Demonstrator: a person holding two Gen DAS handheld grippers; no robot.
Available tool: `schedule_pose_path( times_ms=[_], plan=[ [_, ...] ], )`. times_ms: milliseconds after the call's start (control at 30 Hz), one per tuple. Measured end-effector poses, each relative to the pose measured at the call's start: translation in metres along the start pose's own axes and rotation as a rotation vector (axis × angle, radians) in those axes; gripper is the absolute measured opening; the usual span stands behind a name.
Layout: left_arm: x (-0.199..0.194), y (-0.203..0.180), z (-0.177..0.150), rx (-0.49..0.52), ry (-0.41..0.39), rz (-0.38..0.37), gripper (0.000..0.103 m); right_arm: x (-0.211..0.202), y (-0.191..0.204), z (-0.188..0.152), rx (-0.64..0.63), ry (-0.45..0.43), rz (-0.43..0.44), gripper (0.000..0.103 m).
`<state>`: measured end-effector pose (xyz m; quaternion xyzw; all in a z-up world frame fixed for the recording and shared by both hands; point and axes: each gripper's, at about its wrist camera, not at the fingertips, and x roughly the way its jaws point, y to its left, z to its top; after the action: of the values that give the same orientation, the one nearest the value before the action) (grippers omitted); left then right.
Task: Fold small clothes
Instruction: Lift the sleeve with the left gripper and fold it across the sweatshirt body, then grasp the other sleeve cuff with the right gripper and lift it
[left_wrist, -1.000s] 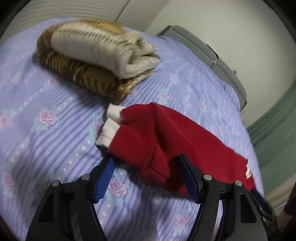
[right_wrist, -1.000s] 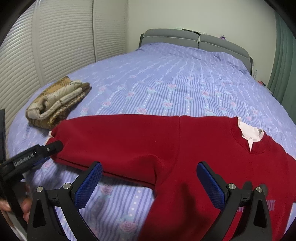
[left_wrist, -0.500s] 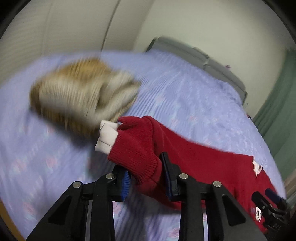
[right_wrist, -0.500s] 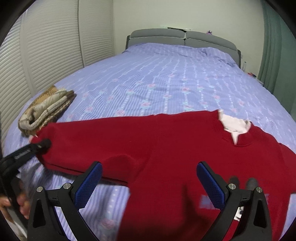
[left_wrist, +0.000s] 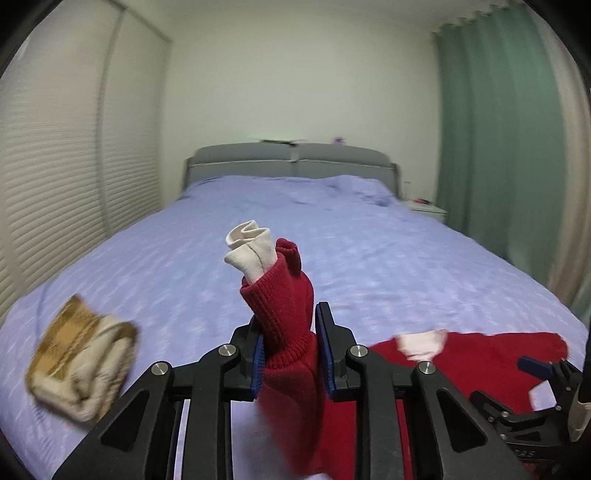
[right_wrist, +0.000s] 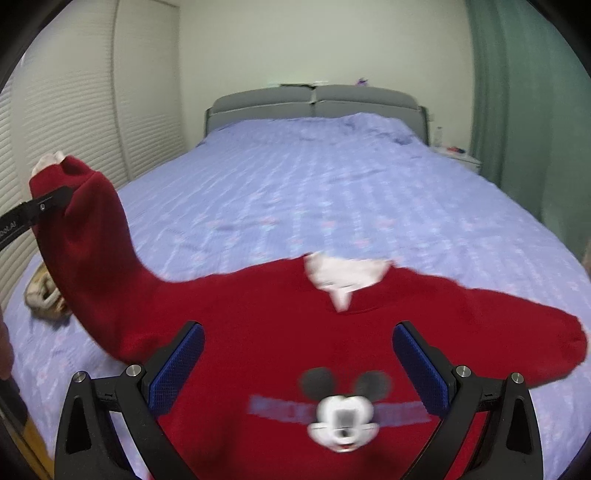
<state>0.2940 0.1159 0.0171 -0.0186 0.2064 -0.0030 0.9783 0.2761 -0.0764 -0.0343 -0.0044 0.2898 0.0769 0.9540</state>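
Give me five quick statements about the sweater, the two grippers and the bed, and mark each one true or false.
1. The left gripper has a red sleeve between its closing jaws. True.
2. The right gripper is clamped on the sweater's collar. False: its jaws stand wide open over the chest, gripping nothing.
3. A cream cuff sticks out of the held sleeve. True.
4. The folded tan knit lies on top of the sweater. False: it lies apart, on the bed.
5. The sweater's front shows a cartoon mouse face. True.
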Motion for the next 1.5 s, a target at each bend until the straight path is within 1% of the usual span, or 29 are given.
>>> schedule_pose_path(
  times_ms=[100,167,233,300,333,433,533,600,667,700,733,767,800,833,900,933,1000,1067,1100,1167,1200,1233,1267,1300,1367,1433,1500],
  plan=[
    [0.015,-0.045,0.005,0.024,0.014,-0.075,0.025,-0.007,-0.032,0.002,0.029,-0.020,-0.046,0.102],
    [0.025,-0.077,0.004,0.040,0.040,-0.123,0.025,-0.011,-0.053,0.002,0.053,-0.027,-0.074,0.102],
    [0.042,-0.108,-0.003,0.063,0.077,-0.147,0.025,-0.014,-0.076,0.000,0.084,-0.028,-0.101,0.102],
    [0.058,-0.133,-0.013,0.085,0.115,-0.155,0.025,-0.015,-0.097,-0.004,0.116,-0.026,-0.117,0.102],
    [0.069,-0.149,-0.022,0.107,0.147,-0.155,0.025,-0.015,-0.110,-0.007,0.137,-0.022,-0.129,0.102],
    [0.096,-0.174,-0.048,0.138,0.238,-0.144,0.024,-0.015,-0.132,-0.014,0.165,-0.012,-0.158,0.102],
    [0.113,-0.190,-0.070,0.164,0.300,-0.134,0.024,-0.014,-0.150,-0.023,0.183,0.002,-0.182,0.102],
    [0.119,-0.194,-0.079,0.166,0.321,-0.129,0.024,-0.016,-0.160,-0.029,0.194,0.009,-0.193,0.102],
    [0.120,-0.199,-0.086,0.163,0.332,-0.148,0.024,-0.016,-0.168,-0.035,0.206,0.017,-0.205,0.102],
    [0.122,-0.201,-0.087,0.156,0.341,-0.167,0.027,-0.017,-0.172,-0.038,0.213,0.020,-0.211,0.102],
    [0.123,-0.203,-0.089,0.143,0.352,-0.187,0.036,-0.017,-0.177,-0.041,0.223,0.021,-0.216,0.102],
    [0.122,-0.204,-0.089,0.126,0.356,-0.214,0.043,-0.018,-0.179,-0.042,0.228,0.021,-0.217,0.102],
    [0.121,-0.203,-0.088,0.104,0.360,-0.246,0.059,-0.018,-0.182,-0.043,0.236,0.023,-0.218,0.102],
    [0.118,-0.203,-0.088,0.080,0.368,-0.280,0.064,-0.020,-0.186,-0.045,0.245,0.024,-0.221,0.102],
    [0.108,-0.202,-0.084,0.046,0.368,-0.343,0.066,-0.023,-0.190,-0.047,0.255,0.024,-0.222,0.102],
    [0.102,-0.203,-0.080,0.046,0.359,-0.356,0.070,-0.025,-0.193,-0.049,0.260,0.023,-0.223,0.102],
    [0.084,-0.206,-0.072,0.071,0.320,-0.345,0.071,-0.027,-0.197,-0.050,0.268,0.020,-0.223,0.102],
    [0.070,-0.208,-0.067,0.098,0.302,-0.309,0.073,-0.030,-0.203,-0.051,0.282,0.012,-0.230,0.102],
    [0.067,-0.211,-0.063,0.118,0.299,-0.273,0.075,-0.032,-0.207,-0.051,0.291,0.009,-0.234,0.102],
    [0.067,-0.222,-0.053,0.183,0.287,-0.194,0.076,-0.034,-0.217,-0.054,0.319,0.000,-0.252,0.102],
    [0.064,-0.228,-0.050,0.207,0.278,-0.176,0.077,-0.034,-0.221,-0.054,0.332,-0.001,-0.257,0.102],
    [0.062,-0.236,-0.046,0.230,0.269,-0.160,0.083,-0.035,-0.228,-0.056,0.345,0.002,-0.264,0.102],
    [0.060,-0.244,-0.043,0.241,0.261,-0.158,0.085,-0.037,-0.236,-0.058,0.360,-0.004,-0.280,0.102],
    [0.058,-0.251,-0.041,0.248,0.250,-0.163,0.088,-0.038,-0.242,-0.060,0.371,-0.010,-0.295,0.102],
    [0.056,-0.271,-0.038,0.265,0.234,-0.191,0.089,-0.046,-0.262,-0.066,0.421,-0.034,-0.337,0.102],
    [0.061,-0.292,-0.037,0.269,0.243,-0.232,0.090,-0.053,-0.283,-0.072,0.478,-0.062,-0.367,0.102],
    [0.066,-0.309,-0.038,0.260,0.256,-0.254,0.091,-0.058,-0.305,-0.076,0.526,-0.086,-0.394,0.102]
  ],
)
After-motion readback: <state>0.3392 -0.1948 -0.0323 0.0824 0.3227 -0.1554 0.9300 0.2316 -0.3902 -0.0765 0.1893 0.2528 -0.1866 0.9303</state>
